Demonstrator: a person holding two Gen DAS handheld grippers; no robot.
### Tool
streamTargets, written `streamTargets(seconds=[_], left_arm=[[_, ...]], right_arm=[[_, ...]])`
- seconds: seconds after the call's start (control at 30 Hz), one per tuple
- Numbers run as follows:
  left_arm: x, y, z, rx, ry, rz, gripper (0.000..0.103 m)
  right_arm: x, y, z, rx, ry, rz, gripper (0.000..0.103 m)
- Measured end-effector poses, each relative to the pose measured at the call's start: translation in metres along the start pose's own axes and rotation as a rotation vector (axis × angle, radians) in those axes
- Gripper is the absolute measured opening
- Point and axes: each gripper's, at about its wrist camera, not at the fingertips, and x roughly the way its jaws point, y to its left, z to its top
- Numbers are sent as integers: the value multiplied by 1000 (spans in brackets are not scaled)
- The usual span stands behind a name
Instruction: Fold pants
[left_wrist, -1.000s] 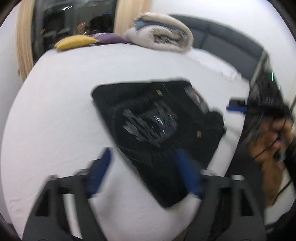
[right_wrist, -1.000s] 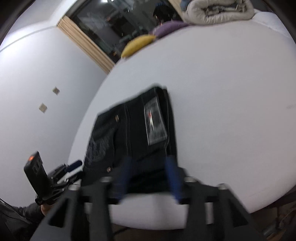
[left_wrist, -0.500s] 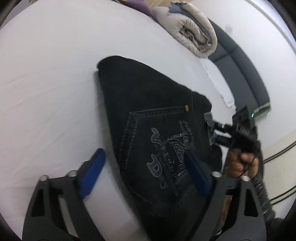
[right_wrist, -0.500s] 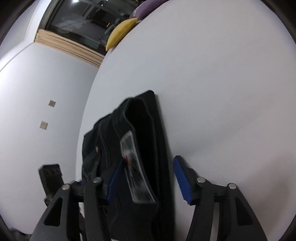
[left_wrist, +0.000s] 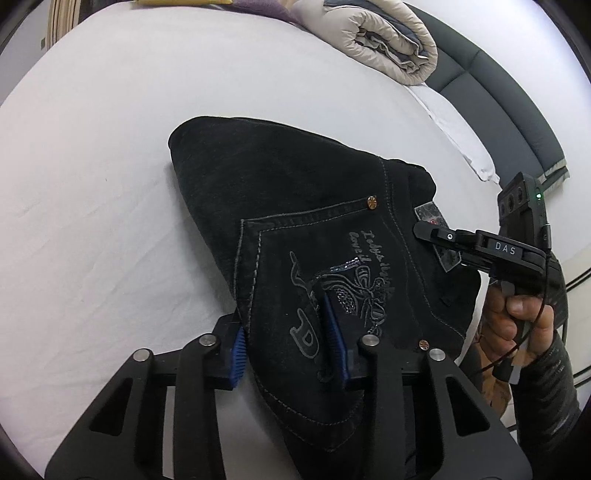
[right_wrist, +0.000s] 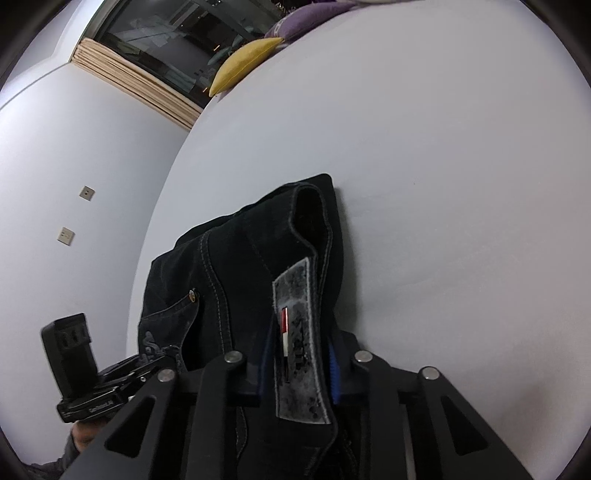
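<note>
Black folded jeans (left_wrist: 295, 184) lie on a white bed (left_wrist: 110, 147). My left gripper (left_wrist: 286, 347) has the embroidered back-pocket corner between its blue pads (left_wrist: 238, 354); its jaws are closing and the cloth bunches against them. In the right wrist view the same jeans (right_wrist: 236, 266) show their waistband with a grey label (right_wrist: 299, 332). My right gripper (right_wrist: 300, 362) has that waistband between its pads, jaws closing, and the band rises in a hump ahead of it. A person's hand (left_wrist: 517, 317) holds the right gripper at the jeans' right edge.
A rolled beige duvet (left_wrist: 384, 40) lies at the bed's far end, beside a white pillow (left_wrist: 454, 129) and a grey headboard (left_wrist: 498, 81). A yellow cushion (right_wrist: 243, 66) and a purple one (right_wrist: 306, 18) lie near a dark window (right_wrist: 166, 37). White sheet surrounds the jeans.
Both grippers have come down onto the near edge of the jeans. Their jaws have narrowed from wide apart onto the cloth, and the waistband now stands up in a fold.
</note>
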Motion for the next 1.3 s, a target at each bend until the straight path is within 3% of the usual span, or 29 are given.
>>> streamTargets(seconds=[0.2,0.6,0.93,1.3], left_arm=[[-7,-5,0,25,-17,13,28],[-36,-5,0,46,-78,41,24],[-80,35,14,38,-170,100,23],[-103,103,73,55,-203,198,23]], right_arm=[[-10,26,-3,-78,-37,-100,20],[-34,69,-3,-159,-69,-86,19],[-28,113,11,-212,-73,-24,18],[27,164,63,-241,-51,41,18]])
